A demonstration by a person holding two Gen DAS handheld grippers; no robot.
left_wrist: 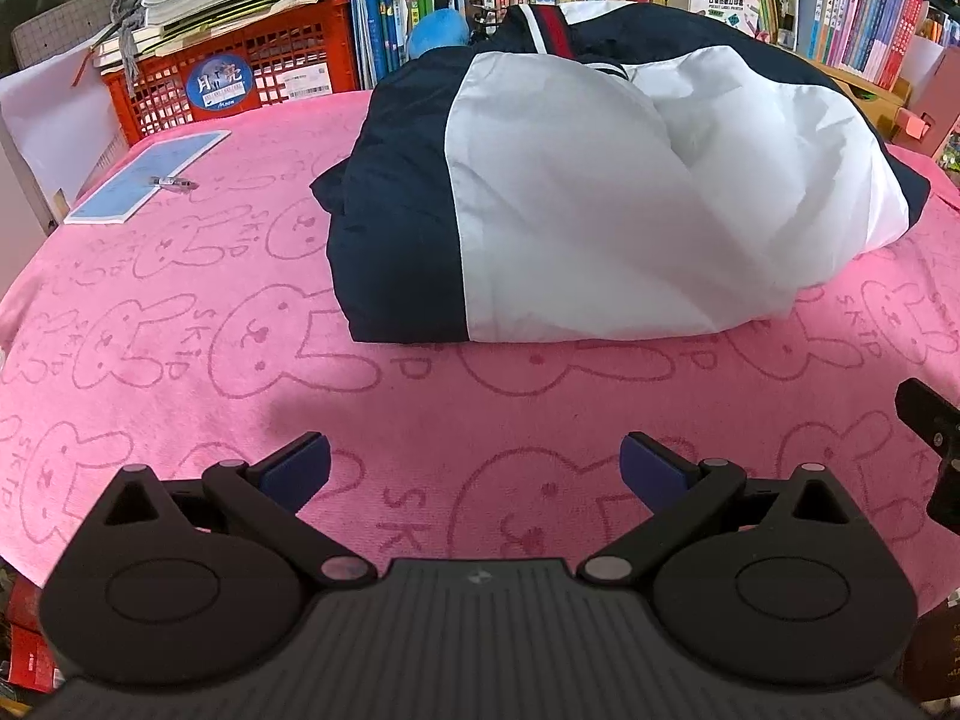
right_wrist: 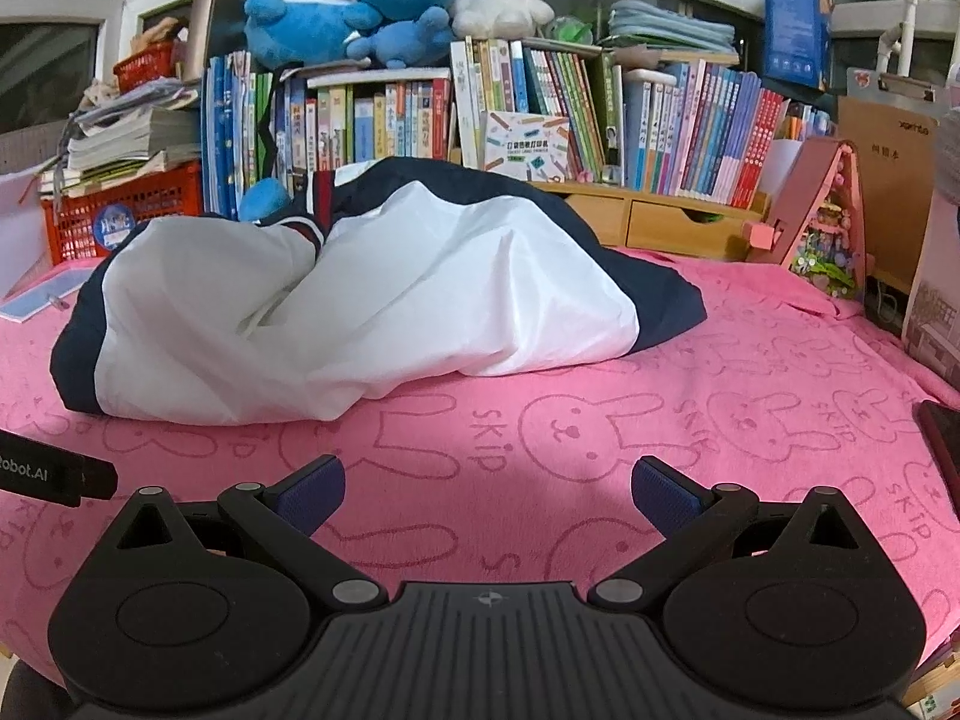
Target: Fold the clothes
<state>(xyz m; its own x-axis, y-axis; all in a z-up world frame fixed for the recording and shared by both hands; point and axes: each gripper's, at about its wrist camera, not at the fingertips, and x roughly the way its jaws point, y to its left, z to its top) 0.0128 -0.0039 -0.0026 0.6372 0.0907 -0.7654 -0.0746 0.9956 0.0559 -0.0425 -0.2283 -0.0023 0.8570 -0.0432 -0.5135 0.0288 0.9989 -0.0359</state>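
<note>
Pink towelling printed with rabbits covers the desk (left_wrist: 180, 372), edge to edge. A navy-and-white jacket (left_wrist: 600, 192) lies bundled toward the far edge, in front of the books (right_wrist: 708, 126). An orange crate (left_wrist: 240, 66) stands at the far left corner, with a blue booklet (left_wrist: 144, 174) flat just before it. Left gripper (left_wrist: 474, 468) and right gripper (right_wrist: 487, 489) hover at the near edge, jaws spread wide, empty.

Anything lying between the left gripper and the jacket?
No. In the left wrist view, only bare pink towel separates the open left gripper from the jacket.
</note>
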